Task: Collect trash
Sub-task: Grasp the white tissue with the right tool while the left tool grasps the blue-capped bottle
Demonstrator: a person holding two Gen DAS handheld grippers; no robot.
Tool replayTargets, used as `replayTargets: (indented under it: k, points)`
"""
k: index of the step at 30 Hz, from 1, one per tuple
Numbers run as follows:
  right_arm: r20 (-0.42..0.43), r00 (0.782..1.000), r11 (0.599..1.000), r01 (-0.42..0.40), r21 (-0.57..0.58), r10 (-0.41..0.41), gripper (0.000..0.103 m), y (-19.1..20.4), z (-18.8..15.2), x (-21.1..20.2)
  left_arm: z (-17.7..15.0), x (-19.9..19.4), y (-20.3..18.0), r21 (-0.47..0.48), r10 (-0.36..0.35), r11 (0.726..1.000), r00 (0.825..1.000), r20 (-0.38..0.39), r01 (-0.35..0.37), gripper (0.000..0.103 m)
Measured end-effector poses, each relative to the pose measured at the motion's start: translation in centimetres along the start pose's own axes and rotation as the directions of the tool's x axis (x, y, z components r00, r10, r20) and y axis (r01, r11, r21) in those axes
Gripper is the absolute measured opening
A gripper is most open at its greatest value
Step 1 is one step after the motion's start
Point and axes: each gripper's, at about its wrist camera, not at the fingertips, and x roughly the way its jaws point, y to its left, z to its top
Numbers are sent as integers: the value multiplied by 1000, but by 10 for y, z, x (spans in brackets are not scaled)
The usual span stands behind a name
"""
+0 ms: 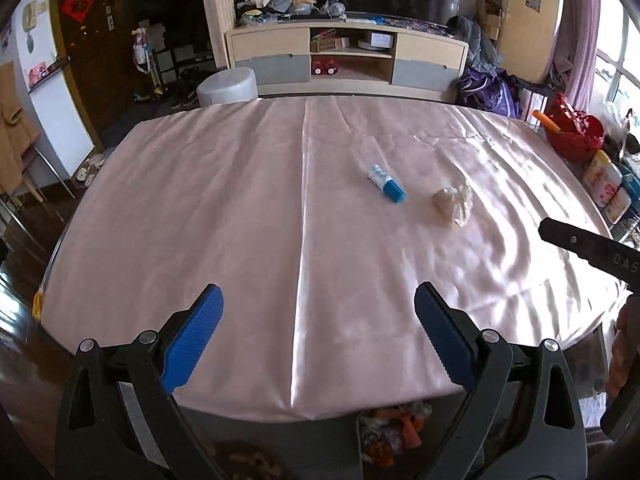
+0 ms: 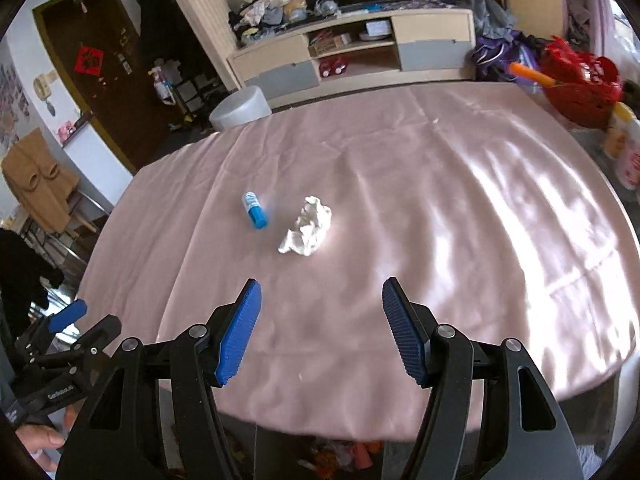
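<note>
A crumpled white tissue [image 1: 454, 202] [image 2: 307, 227] lies on the pink tablecloth [image 1: 240, 200] [image 2: 440, 200] beside a small blue and white tube [image 1: 386, 183] [image 2: 254, 210]. My left gripper [image 1: 318, 300] hangs open over the near edge of the table, nothing between its blue pads. My right gripper [image 2: 322, 294] is open too, short of the tissue and empty. From the right edge of the left wrist view, a black part of the right gripper [image 1: 588, 246] pokes in. The left gripper [image 2: 68, 320] shows at the far left of the right wrist view.
Below the table's near edge sits a bin with orange and mixed scraps [image 1: 394, 428] [image 2: 344, 454]. A red basket [image 1: 574, 132] [image 2: 580, 88] and bottles [image 1: 604, 184] stand at the table's right side. Beyond the table are a grey stool [image 1: 227, 87] and a low cabinet [image 1: 348, 56].
</note>
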Motion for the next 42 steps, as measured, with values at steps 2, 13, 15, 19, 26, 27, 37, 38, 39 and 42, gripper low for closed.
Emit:
replayTargets:
  k: [2, 13, 15, 19, 26, 27, 37, 38, 39, 42]
  points:
    - [-15, 1000, 1000, -11, 1, 11, 64, 2, 7, 11, 9, 13, -1, 0, 8, 1000, 1000, -10, -8, 91]
    - [-103, 994, 999, -49, -4, 48, 48, 17, 31, 82, 37, 65, -5, 1, -18, 1000, 999, -34, 18, 91]
    - [-119, 992, 999, -35, -12, 33, 46, 18, 31, 95, 39, 73, -7, 9, -22, 1000, 999, -43, 22, 90]
    - [-118, 993, 1000, -10, 0, 10, 26, 8, 33, 111, 45, 95, -12, 18, -34, 999, 998, -52, 35, 90]
    - [-13, 1000, 1000, 18, -22, -18, 14, -14, 51, 99, 59, 127, -29, 30, -65, 997, 997, -43, 67, 83]
    - [-2, 1000, 999, 23, -25, -23, 14, -17, 53, 96, 62, 131, -31, 28, -62, 998, 998, -33, 63, 79]
    - [53, 998, 997, 39, -72, -36, 14, -30, 70, 82, 84, 167, -59, 7, -86, 996, 996, -35, 86, 64]
    - [52, 998, 996, 41, -78, -37, 14, -31, 71, 83, 85, 169, -62, 10, -88, 996, 995, -38, 88, 61]
    - [53, 998, 996, 42, -83, -38, 14, -29, 73, 84, 86, 172, -65, 16, -91, 996, 995, -44, 91, 53]
    - [57, 998, 995, 41, -93, -36, 14, -29, 73, 82, 88, 178, -74, 43, -63, 997, 997, -43, 65, 34]
